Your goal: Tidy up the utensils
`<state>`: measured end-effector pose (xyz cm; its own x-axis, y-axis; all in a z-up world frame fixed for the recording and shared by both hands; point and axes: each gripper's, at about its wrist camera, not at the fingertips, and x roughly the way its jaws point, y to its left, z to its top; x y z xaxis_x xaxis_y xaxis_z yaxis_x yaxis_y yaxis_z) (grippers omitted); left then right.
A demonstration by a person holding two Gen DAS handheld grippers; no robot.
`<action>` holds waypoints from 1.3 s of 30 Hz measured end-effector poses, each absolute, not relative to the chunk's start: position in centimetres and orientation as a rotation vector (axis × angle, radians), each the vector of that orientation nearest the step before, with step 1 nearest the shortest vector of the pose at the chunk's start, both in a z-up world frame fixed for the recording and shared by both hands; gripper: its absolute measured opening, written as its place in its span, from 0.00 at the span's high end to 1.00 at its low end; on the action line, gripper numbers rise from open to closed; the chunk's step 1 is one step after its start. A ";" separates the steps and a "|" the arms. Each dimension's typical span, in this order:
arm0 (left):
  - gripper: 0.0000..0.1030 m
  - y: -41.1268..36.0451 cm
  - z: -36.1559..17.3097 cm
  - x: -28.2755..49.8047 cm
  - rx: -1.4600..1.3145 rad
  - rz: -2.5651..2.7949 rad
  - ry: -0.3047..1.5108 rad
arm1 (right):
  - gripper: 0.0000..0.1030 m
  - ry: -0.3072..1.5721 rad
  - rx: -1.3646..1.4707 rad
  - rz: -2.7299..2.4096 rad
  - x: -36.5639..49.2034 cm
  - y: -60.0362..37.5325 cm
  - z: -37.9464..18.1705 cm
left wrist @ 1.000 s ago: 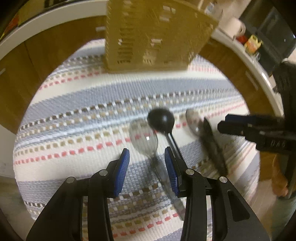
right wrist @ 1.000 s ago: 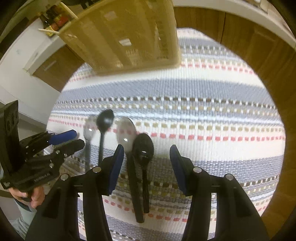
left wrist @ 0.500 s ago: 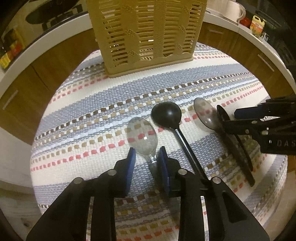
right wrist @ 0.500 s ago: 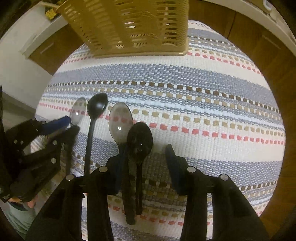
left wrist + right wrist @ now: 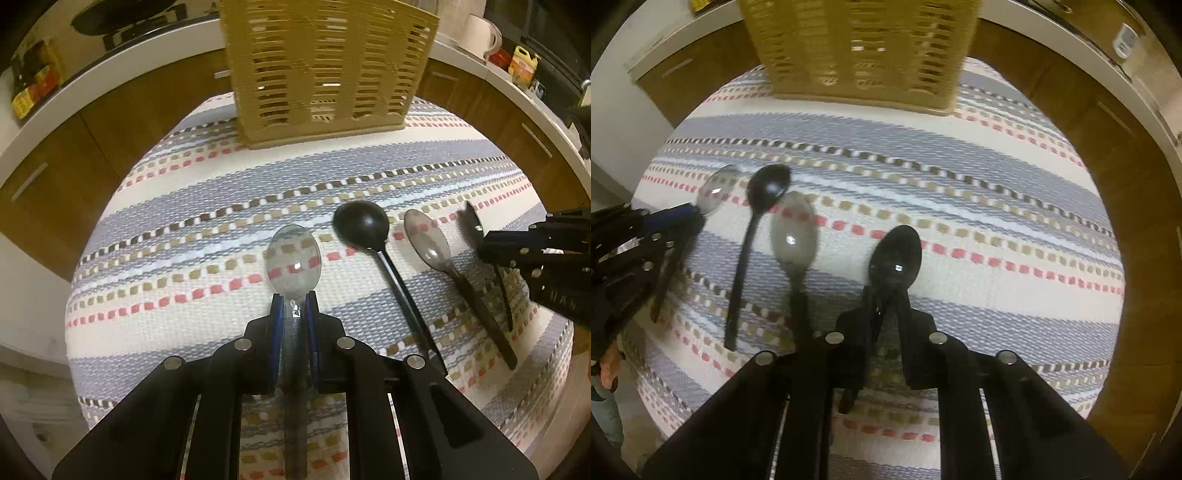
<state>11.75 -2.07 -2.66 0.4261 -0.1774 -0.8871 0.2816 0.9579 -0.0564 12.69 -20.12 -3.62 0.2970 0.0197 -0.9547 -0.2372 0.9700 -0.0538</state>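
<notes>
You've got a spoon in each tool right now. Your left tool point(image 5: 294, 308) is clamped on the neck of the clear spoon point(image 5: 293, 258), bowl sticking out front so it can go handle-down or bowl-up into the tan slotted caddy point(image 5: 325, 70) at the far edge of the striped mat point(image 5: 184, 206). Your right tool point(image 5: 886, 299) is pinched on the black spoon point(image 5: 895, 258) the same way, just below the bowl. The round black spoon point(image 5: 362, 223) and the grey spoon point(image 5: 428, 240) lie side by side on the mat between the two tools, handles toward you, so they're probably next. There's raised lettering on the right tool's body in the left view, but I can't read it.
</notes>
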 end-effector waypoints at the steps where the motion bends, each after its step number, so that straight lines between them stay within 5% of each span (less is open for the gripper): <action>1: 0.90 -1.8 -2.7 11.7 0.100 -0.287 1.097 | 0.89 1.263 -0.193 0.169 12.7 -20.5 -3.6; 7: 0.89 -1.3 -2.9 12.2 0.063 -0.306 1.125 | 0.89 1.284 -0.221 0.167 13.0 -21.1 -3.8; 10: 0.74 -0.7 -2.6 12.7 0.031 -0.346 1.148 | 0.88 1.307 -0.187 0.182 13.0 -22.0 -3.5; 12: 0.64 -0.2 -2.3 13.4 0.024 -0.349 1.154 | 0.82 1.320 -0.146 0.192 13.2 -22.8 -3.3; 14: 0.62 -0.4 -2.4 14.2 0.025 -0.373 1.177 | 0.63 1.322 -0.098 0.201 13.4 -24.1 -3.0; 16: 0.62 -0.6 -2.8 15.2 0.027 -0.383 1.207 | 0.55 1.317 -0.065 0.203 14.1 -24.7 -2.6; 21: 0.53 -2.4 -2.8 16.2 0.121 -0.401 1.243 | 0.55 1.352 -0.005 0.198 16.9 -25.0 -2.7; 28: 0.54 -4.7 -2.8 16.7 0.260 -0.378 1.274 | 0.56 1.376 -0.119 0.153 17.6 -22.8 -3.8; 34: 0.64 -5.7 -2.6 17.3 0.272 -0.374 1.278 | 0.74 1.374 -0.178 0.133 17.2 -21.3 -3.5; 39: 0.71 -6.7 -2.7 16.9 0.257 -0.353 1.257 | 0.75 1.350 -0.198 0.144 17.0 -20.5 -3.7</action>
